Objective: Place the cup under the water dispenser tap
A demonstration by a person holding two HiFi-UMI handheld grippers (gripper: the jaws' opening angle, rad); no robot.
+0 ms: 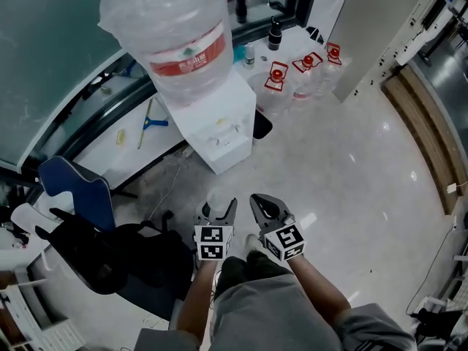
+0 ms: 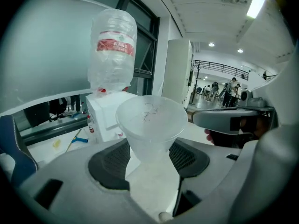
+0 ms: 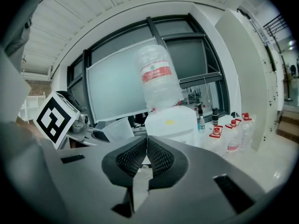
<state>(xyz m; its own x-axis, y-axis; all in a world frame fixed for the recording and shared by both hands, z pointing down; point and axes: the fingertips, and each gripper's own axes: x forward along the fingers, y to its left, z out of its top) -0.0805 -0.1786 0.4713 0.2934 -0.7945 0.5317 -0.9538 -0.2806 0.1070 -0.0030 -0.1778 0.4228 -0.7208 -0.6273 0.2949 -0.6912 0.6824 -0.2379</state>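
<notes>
A translucent cup (image 2: 150, 125), empty-looking, is held upright between the widely parted jaws of the left gripper (image 1: 219, 208), well in front of the white water dispenser (image 1: 223, 134) and not under its tap. A large clear bottle (image 1: 174, 31) with a red label is seated inverted atop the dispenser; its fill cannot be told. The right gripper (image 3: 147, 157), likewise in front, is carried with pads pressed together, nothing between them. Small red-capped bottles (image 1: 303, 72) are stood beside the dispenser

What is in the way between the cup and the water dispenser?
Nothing that shows. The left gripper holds the cup, and in the head view only floor lies between it and the front of the water dispenser.
</notes>
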